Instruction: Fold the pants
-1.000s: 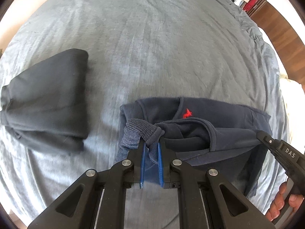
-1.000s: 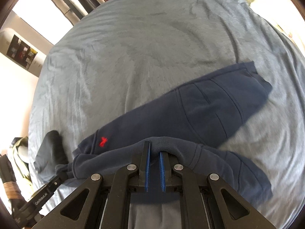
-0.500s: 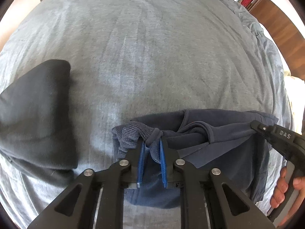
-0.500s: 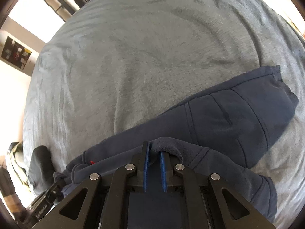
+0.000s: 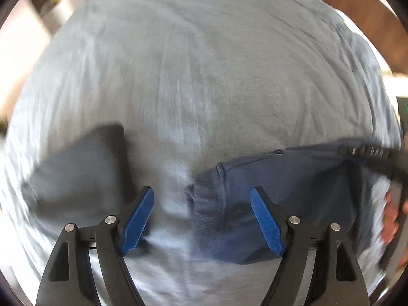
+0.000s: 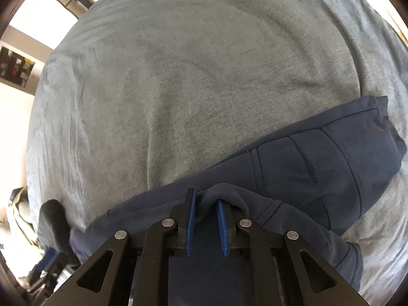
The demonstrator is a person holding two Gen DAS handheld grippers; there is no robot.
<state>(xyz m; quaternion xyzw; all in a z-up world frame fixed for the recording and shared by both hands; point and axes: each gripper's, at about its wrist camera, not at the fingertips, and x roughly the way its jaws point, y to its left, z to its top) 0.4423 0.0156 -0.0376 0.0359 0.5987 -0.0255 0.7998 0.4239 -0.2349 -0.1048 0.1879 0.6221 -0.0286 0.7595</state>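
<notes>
pants (image 5: 280, 193) folded on bed (image 5: 204, 76), long axis across view | left gripper (image 5: 202, 219) jaws opening, ribbed cuff below, unheld | right gripper (image 6: 206, 213) jaws opening, fold between, nearer the cloth

A dark folded garment (image 5: 76, 168) lies on the grey bedcover (image 5: 204, 76)
</notes>
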